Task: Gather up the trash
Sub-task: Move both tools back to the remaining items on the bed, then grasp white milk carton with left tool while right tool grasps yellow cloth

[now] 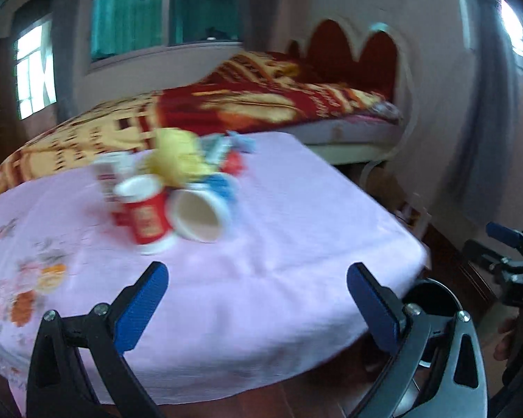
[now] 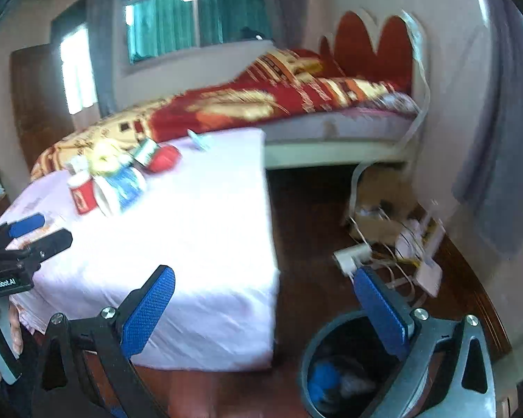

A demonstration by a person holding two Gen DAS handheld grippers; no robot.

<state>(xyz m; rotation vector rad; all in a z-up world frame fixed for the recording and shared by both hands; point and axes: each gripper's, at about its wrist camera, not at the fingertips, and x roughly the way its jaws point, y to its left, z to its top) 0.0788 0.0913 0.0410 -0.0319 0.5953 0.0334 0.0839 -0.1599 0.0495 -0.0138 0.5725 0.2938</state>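
A pile of trash sits on the pink-clothed table (image 1: 261,244): a red paper cup (image 1: 146,216), a blue-and-white cup (image 1: 202,216) lying on its side, a yellow wrapper (image 1: 177,156) and small packets behind. The same pile shows in the right wrist view, with the red cup (image 2: 82,191) and blue cup (image 2: 118,188). My left gripper (image 1: 258,299) is open and empty, above the table's near edge. My right gripper (image 2: 265,310) is open and empty, over the table corner and a dark round bin (image 2: 345,369) on the floor that holds some trash.
A bed (image 1: 261,104) with a red and gold blanket stands behind the table. Cardboard, cables and a power strip (image 2: 383,244) lie on the wooden floor to the right. The bin's rim (image 1: 432,292) shows by the table's right edge.
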